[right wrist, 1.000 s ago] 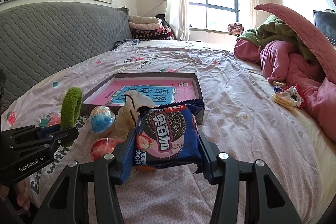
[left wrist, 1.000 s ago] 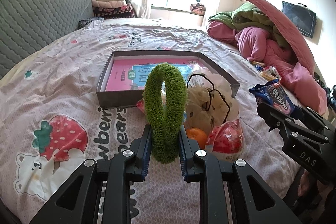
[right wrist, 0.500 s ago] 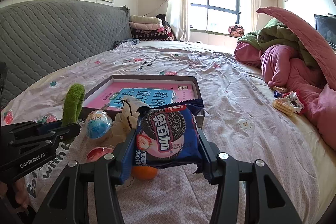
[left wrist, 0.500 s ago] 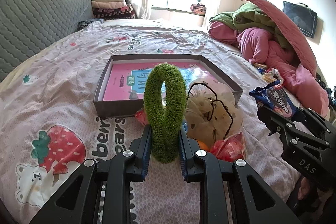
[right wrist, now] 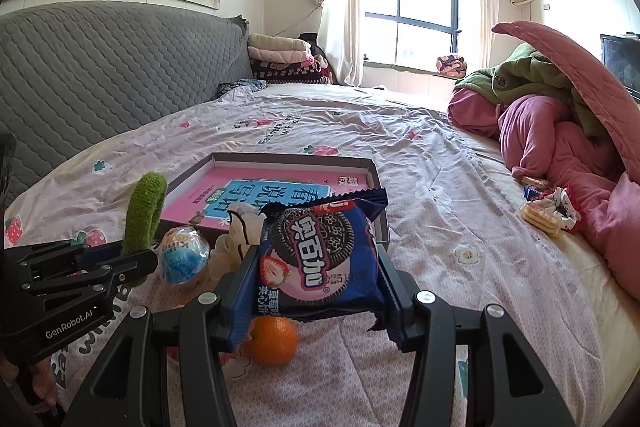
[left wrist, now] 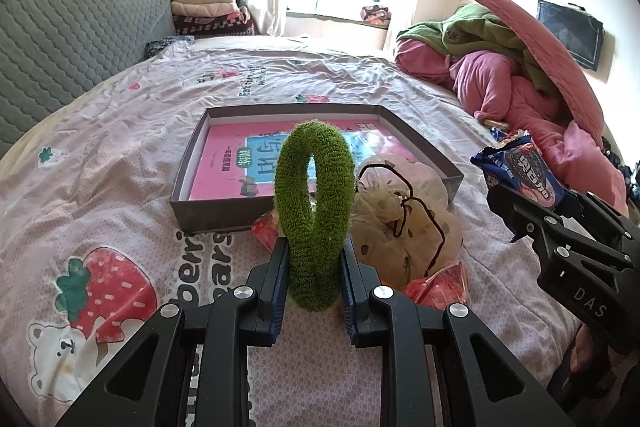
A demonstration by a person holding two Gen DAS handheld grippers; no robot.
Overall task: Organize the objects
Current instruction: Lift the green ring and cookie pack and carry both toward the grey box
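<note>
My left gripper (left wrist: 313,247) is shut on a fuzzy green ring (left wrist: 315,203) and holds it upright above the bed, just in front of a shallow grey box (left wrist: 216,215) with a pink book (left wrist: 228,167) in it. My right gripper (right wrist: 318,259) is shut on a blue Oreo cookie packet (right wrist: 320,259), held above the bed near the box's right corner (right wrist: 380,227). The ring (right wrist: 144,211) and the left gripper (right wrist: 100,263) show at the left of the right wrist view. The packet (left wrist: 520,171) shows at the right of the left wrist view.
On the bedspread in front of the box lie a cream dotted pouch (left wrist: 400,223), red wrappers (left wrist: 436,283), a blue foil ball (right wrist: 184,255) and an orange (right wrist: 274,341). Pink and green bedding (right wrist: 560,131) is heaped at the right. Snacks (right wrist: 544,211) lie beside it.
Both grippers have risen and drawn back a little from the box, each holding the same object. The orange now shows below the cookie packet.
</note>
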